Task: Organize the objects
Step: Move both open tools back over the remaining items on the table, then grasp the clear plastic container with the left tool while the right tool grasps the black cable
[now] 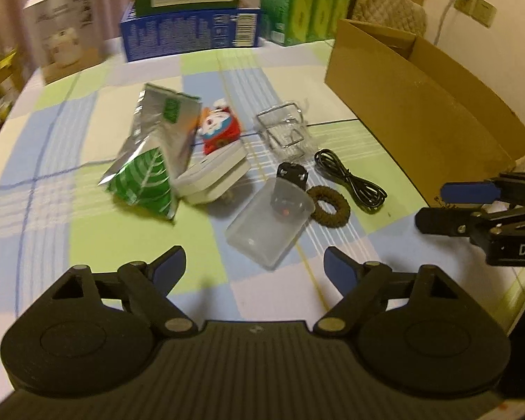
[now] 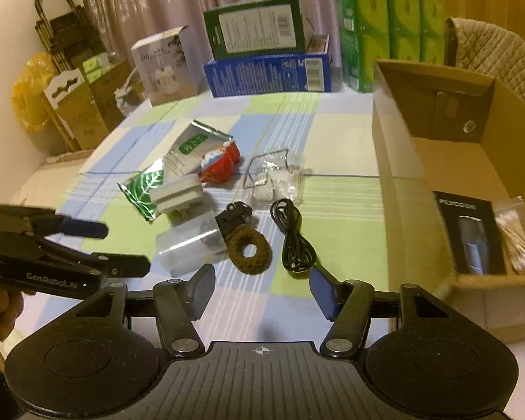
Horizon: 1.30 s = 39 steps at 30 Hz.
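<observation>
Loose items lie mid-table: a silver-green foil pouch [image 1: 150, 161] [image 2: 164, 175], a red plush toy [image 1: 218, 129] [image 2: 220, 164], a white block [image 1: 213, 178] [image 2: 176, 194], a clear plastic case [image 1: 269, 224] [image 2: 185, 248], a brown hair tie [image 1: 329, 201] [image 2: 250, 250], a coiled black cable [image 1: 350, 180] [image 2: 294, 238] and a clear bag of cotton pads [image 1: 287, 133] [image 2: 276, 180]. My left gripper [image 1: 255, 266] [image 2: 126, 248] hovers open just short of the plastic case. My right gripper [image 2: 262, 287] [image 1: 430, 203] is open near the hair tie and cable, holding nothing.
An open cardboard box [image 2: 395, 161] [image 1: 402, 112] stands at the right, holding a black booklet [image 2: 469, 231] and a bag of cotton swabs [image 2: 518, 241]. Blue and green cartons [image 2: 269, 66], a white carton [image 2: 164, 66] and green tissue packs [image 2: 392, 28] line the far edge.
</observation>
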{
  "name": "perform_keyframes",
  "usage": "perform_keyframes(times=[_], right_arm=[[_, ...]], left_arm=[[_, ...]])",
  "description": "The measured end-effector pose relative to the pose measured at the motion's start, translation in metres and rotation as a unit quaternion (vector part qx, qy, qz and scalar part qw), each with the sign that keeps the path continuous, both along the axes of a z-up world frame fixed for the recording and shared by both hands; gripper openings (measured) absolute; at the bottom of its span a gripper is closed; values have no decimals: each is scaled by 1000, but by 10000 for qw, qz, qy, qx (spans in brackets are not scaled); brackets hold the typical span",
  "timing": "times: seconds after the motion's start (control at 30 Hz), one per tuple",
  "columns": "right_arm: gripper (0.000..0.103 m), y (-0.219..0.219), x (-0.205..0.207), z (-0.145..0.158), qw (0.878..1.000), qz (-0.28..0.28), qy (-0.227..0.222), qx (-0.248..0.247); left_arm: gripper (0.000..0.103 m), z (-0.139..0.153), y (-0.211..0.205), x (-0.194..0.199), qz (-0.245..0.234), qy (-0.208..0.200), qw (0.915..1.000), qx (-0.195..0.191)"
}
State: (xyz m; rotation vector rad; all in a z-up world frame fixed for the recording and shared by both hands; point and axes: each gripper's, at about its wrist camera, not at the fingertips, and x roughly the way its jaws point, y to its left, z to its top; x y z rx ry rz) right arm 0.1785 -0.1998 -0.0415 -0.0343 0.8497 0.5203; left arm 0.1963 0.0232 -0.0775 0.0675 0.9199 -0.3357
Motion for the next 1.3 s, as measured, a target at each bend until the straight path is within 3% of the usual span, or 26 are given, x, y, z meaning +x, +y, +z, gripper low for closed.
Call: perform_keyframes(times=[0.17, 0.43, 0.47, 0.5, 0.8, 1.07, 1.3], right_arm=[[58, 3, 16, -15, 9999, 37, 40, -142], [58, 5, 31, -36, 9994, 84, 119, -313], [58, 7, 33, -38, 9994, 86, 106, -332], [58, 8, 35, -39, 9993, 79, 104, -338], [55, 18, 57, -49, 9988, 90, -69, -467], [40, 23, 76, -55, 9987, -28, -94, -506], [25, 32, 79, -65, 9964, 200, -46, -820]], left_arm=[[74, -21, -11, 21, -538, -27, 9984, 174], [65, -43, -22, 39, -1014, -97, 9943, 323], [63, -45, -23, 40, -1039, -94, 9940, 320], [54, -46, -23, 41, -1053, -77, 9940, 302], [51, -35, -6, 23, -733, 332, 9963, 309], [51, -34, 1, 12, -443, 416, 9975, 358], [54, -40, -4, 15, -376, 323, 9980, 394]])
